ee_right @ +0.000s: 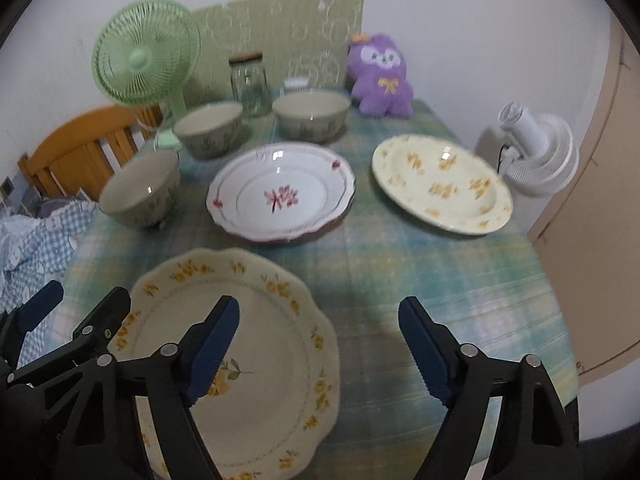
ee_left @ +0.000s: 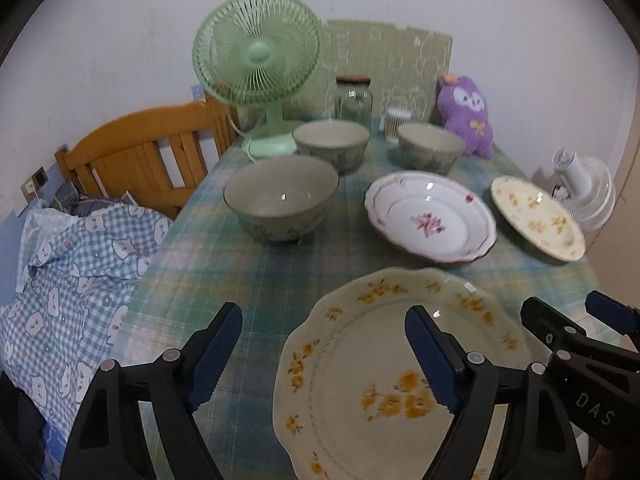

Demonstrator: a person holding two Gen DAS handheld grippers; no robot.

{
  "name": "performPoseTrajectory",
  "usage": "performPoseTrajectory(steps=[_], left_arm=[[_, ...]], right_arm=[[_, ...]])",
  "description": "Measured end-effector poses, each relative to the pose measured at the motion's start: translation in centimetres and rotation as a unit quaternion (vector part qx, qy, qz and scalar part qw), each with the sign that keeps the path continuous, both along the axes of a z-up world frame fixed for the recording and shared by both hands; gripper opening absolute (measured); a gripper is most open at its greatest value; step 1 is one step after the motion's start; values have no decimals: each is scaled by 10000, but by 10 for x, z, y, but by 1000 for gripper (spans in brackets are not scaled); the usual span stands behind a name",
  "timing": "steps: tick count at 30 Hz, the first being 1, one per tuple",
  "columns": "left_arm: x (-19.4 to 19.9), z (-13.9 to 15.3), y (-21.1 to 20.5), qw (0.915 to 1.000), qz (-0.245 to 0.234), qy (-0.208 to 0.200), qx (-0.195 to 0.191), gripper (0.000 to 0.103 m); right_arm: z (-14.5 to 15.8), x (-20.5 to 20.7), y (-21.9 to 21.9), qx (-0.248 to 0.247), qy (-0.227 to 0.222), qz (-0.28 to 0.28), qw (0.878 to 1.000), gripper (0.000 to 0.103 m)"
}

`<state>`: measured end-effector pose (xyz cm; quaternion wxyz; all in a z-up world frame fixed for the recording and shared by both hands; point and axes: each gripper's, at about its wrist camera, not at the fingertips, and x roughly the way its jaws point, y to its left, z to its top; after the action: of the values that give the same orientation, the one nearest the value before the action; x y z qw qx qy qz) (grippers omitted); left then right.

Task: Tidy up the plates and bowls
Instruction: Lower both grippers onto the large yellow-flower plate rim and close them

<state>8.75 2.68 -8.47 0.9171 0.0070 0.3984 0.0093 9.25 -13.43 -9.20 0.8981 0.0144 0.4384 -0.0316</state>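
Closest thing in is the big yellow-flower plate at the near edge of the table; both grippers hang above it, nothing picked up yet. The left gripper is spread wide, one finger over bare cloth, the other over the plate's middle; the right gripper is spread just as wide and empty, with only its left finger over the plate.

Further out: the pink-flower plate sits mid-table, a second yellow plate off to the right near the white fan; three grey-green bowls, the nearest bowl on the left and two behind.

My worry: glazed plate, flat on cloth; pinching that wavy rim could slip or drag the tablecloth; the grippers are close together too, could bump; and the glass jar stands right behind the bowls, easy to knock.
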Motion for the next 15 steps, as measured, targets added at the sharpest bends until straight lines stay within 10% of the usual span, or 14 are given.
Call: performPoseTrajectory(steps=[15], left_arm=[[28, -58, 18, 9939, -195, 1020, -383, 66]], right_arm=[[-65, 24, 13, -26, 1061, -219, 9941, 67]])
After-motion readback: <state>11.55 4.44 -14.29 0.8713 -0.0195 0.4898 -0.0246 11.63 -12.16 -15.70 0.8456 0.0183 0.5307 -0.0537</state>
